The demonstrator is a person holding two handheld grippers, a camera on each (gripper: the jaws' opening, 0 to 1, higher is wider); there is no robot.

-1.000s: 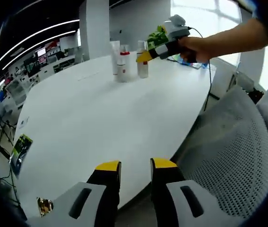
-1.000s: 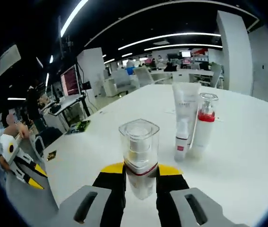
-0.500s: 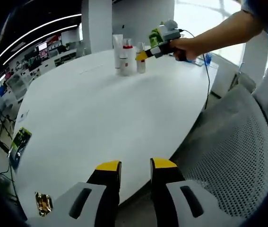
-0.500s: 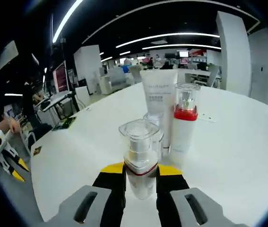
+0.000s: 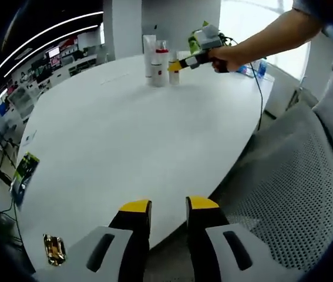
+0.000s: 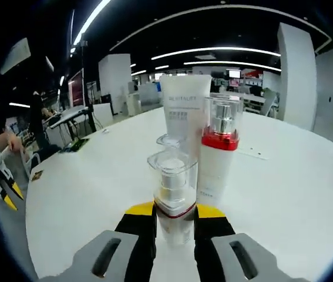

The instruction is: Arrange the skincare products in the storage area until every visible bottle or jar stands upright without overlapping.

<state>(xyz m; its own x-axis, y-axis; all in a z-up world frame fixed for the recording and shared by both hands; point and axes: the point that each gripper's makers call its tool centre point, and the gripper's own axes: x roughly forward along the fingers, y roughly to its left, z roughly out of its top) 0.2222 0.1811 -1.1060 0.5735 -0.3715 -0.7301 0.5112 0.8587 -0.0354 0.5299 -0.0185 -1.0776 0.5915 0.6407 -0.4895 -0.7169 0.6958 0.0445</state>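
Two upright containers, white tube (image 6: pixel 185 115) and red-collared bottle (image 6: pixel 218 154), just beyond right gripper (image 6: pixel 175 212) fingers clamping pump bottle (image 6: pixel 172 194)

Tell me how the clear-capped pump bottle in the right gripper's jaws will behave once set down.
The clear-capped pump bottle looks tall and narrow, so it may tip if nudged. Its smooth hard plastic could slip in the right gripper. The red-collared bottle stands close behind; bumping it seems likely.

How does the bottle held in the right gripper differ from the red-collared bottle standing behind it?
The clear-capped bottle sits between the right gripper jaws; the red-collared bottle stands free on the white table. The held bottle has a squarish clear cap and a thin red band; the other has a round cap and a broad red collar. Both are upright.
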